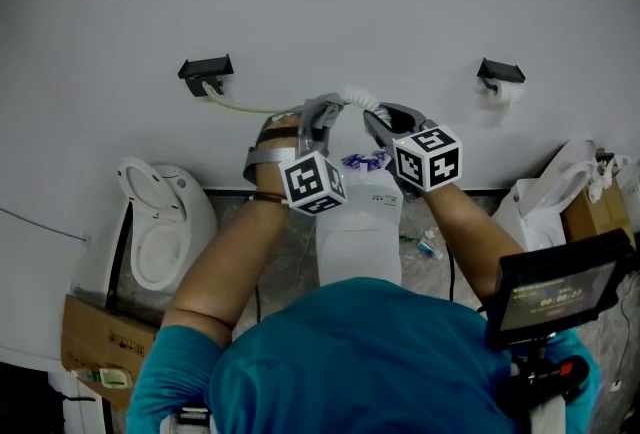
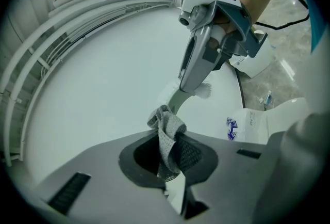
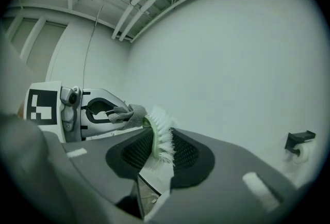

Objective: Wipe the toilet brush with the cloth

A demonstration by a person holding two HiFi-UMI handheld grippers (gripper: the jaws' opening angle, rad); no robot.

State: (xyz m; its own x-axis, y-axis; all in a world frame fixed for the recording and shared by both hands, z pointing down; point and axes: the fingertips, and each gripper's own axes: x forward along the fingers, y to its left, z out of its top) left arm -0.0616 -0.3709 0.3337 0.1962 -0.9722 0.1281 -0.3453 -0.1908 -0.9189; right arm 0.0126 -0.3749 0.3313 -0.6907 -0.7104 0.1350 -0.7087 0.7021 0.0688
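My right gripper (image 1: 378,119) (image 3: 157,150) is shut on the toilet brush (image 3: 159,132), with the white bristles and pale green spine between its jaws. In the head view the bristles (image 1: 358,99) show above the grippers, and the pale handle (image 1: 245,107) runs left along the wall. My left gripper (image 1: 322,107) (image 2: 170,150) is shut on a grey cloth (image 2: 167,135). The cloth (image 3: 126,114) is bunched against the brush's green spine just behind the bristles. Both grippers are held up near the white wall, tips close together.
A white toilet tank (image 1: 360,222) stands right below the grippers. Another toilet (image 1: 160,232) with its lid up is at the left, a third (image 1: 545,197) at the right. Black wall brackets (image 1: 205,69) and a paper holder (image 1: 500,74) sit on the wall. A cardboard box (image 1: 100,332) lies lower left.
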